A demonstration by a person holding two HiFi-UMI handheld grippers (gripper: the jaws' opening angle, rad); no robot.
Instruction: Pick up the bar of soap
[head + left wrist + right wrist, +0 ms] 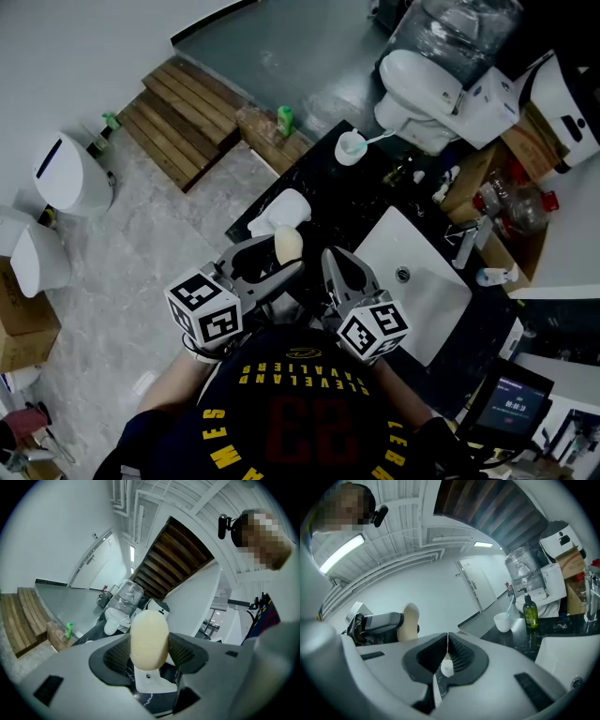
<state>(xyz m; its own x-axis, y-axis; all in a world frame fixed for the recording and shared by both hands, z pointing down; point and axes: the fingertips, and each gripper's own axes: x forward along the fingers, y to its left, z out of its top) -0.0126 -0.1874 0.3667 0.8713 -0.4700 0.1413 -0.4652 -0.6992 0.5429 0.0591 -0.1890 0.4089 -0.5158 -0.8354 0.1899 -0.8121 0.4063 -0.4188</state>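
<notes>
The left tool [149,654] is clenched on the pale bar of soap [149,639]. The bar stands upright between the tool's ribbed pads, raised clear of the black surface [328,202]. Just to its right, the right tool [447,654] is pressed closed with nothing in it. The white sink [412,281] lies further right.
</notes>
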